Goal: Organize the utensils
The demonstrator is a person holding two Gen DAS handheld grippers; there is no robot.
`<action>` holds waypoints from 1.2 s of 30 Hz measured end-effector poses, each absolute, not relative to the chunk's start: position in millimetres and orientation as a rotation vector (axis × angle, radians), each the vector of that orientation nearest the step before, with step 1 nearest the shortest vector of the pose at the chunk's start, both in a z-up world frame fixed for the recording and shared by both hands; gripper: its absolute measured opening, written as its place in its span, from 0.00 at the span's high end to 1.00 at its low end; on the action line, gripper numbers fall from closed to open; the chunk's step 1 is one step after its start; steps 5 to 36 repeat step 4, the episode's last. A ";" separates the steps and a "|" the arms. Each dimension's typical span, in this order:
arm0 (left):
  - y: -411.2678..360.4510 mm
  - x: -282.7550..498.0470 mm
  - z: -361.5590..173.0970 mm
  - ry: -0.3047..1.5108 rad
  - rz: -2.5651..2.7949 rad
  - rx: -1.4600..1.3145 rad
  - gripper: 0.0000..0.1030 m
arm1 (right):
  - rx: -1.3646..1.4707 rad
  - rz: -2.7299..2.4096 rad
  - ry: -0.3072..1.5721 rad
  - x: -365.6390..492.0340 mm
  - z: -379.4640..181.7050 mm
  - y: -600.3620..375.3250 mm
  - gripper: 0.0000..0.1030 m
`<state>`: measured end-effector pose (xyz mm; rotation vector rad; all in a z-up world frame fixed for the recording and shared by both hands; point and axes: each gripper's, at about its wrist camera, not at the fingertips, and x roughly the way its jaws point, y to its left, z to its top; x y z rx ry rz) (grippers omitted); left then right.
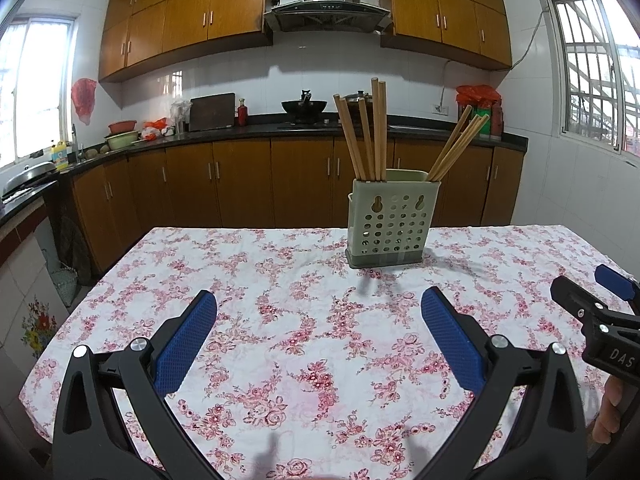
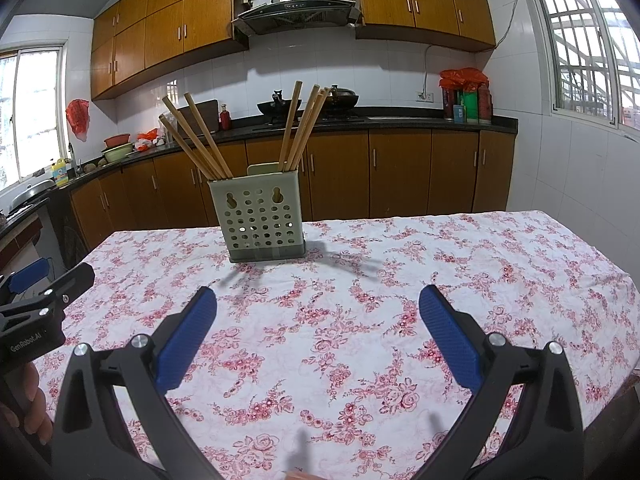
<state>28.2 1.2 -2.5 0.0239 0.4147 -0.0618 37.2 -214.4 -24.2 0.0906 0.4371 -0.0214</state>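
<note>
The wooden chopsticks (image 1: 366,136) were seen standing in two leaning bunches inside a pale green perforated utensil holder (image 1: 390,222), which was set upright on the far half of a table (image 1: 280,320) covered by a white cloth printed with pink flowers. In the right wrist view the same holder (image 2: 264,216) was placed left of centre. The left gripper (image 1: 318,332) was held low over the cloth, well short of the holder, its blue-padded fingers (image 1: 188,340) spread wide with nothing between them. The right gripper (image 2: 318,330) was likewise held spread and empty. Brown kitchen cabinets (image 1: 240,180) were seen behind the table.
</note>
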 end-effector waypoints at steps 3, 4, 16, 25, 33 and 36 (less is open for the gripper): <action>1.1 28.0 -2.6 0.417 -0.062 0.026 0.02 | 0.091 -0.021 0.438 37.4 -24.3 -215.2 0.04; 1.4 29.3 -2.3 0.417 -0.062 0.026 0.02 | 0.091 -0.021 0.438 37.3 -24.2 -215.0 0.04; 1.4 29.3 -2.3 0.417 -0.062 0.026 0.02 | 0.091 -0.021 0.438 37.3 -24.2 -215.0 0.04; 1.4 29.3 -2.3 0.417 -0.062 0.026 0.02 | 0.091 -0.021 0.438 37.3 -24.2 -215.0 0.04; 1.4 29.3 -2.3 0.417 -0.062 0.026 0.02 | 0.091 -0.021 0.438 37.3 -24.2 -215.0 0.04; 1.4 29.3 -2.3 0.417 -0.062 0.026 0.02 | 0.091 -0.021 0.438 37.3 -24.2 -215.0 0.04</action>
